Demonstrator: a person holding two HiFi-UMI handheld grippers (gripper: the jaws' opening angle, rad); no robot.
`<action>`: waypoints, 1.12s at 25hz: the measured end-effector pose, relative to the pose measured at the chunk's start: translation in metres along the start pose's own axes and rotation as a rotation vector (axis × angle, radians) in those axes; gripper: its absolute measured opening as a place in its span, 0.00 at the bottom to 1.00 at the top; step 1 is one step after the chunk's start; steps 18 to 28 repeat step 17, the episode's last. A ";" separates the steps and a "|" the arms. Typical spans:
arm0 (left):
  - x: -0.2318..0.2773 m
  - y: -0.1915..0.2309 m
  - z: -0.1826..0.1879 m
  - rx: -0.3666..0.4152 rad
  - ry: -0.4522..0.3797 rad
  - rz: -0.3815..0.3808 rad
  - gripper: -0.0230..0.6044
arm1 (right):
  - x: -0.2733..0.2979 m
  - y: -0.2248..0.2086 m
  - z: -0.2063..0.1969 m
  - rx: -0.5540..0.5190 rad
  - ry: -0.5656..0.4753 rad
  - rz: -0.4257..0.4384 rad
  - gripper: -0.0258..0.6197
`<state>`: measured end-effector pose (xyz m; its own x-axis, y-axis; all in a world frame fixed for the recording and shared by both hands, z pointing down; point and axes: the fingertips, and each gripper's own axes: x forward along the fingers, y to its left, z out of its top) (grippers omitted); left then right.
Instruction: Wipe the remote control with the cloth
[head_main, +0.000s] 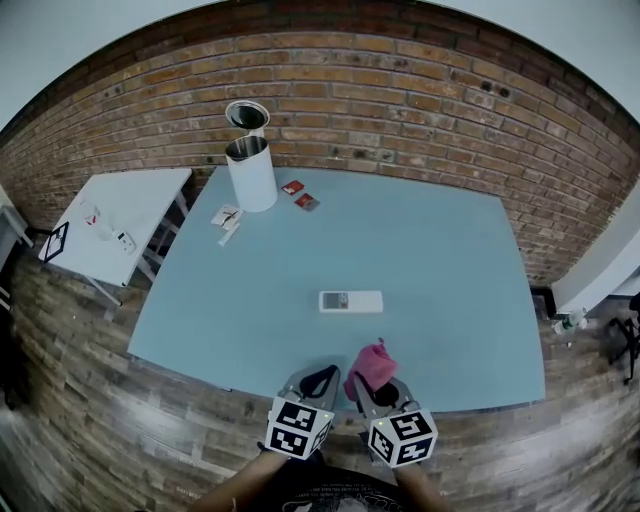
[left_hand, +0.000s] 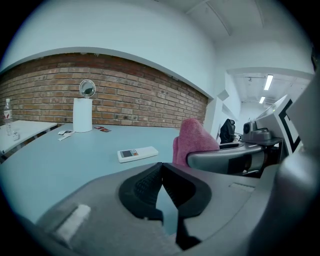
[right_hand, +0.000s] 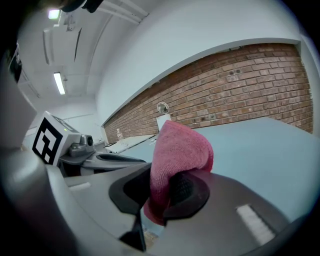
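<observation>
The white remote control (head_main: 350, 301) (left_hand: 138, 153) lies flat near the middle of the blue table (head_main: 440, 260), a short way beyond both grippers. My right gripper (head_main: 371, 383) (right_hand: 162, 187) is shut on a pink cloth (head_main: 370, 366) (right_hand: 180, 152) (left_hand: 194, 141), which stands up folded between its jaws over the table's near edge. Beside it on the left, my left gripper (head_main: 318, 380) (left_hand: 161, 172) is shut with nothing in it, its jaws touching at the tips.
A white cylindrical bin (head_main: 250, 170) with its lid tipped open stands at the table's far left. Small red packets (head_main: 300, 194) and white cards (head_main: 227, 217) lie near it. A small white side table (head_main: 115, 222) stands to the left, before a brick wall (head_main: 400, 90).
</observation>
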<state>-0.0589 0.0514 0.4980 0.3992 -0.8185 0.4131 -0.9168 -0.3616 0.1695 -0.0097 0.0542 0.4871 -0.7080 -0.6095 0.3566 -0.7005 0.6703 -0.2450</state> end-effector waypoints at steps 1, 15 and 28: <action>-0.001 0.000 -0.001 0.000 0.002 0.001 0.03 | 0.001 0.002 0.000 -0.003 -0.001 0.004 0.14; -0.002 -0.002 -0.002 0.002 0.006 -0.011 0.03 | 0.006 0.007 0.001 0.009 -0.006 0.016 0.14; -0.001 -0.002 -0.002 0.000 0.007 -0.011 0.03 | 0.007 0.006 0.001 0.009 -0.005 0.016 0.14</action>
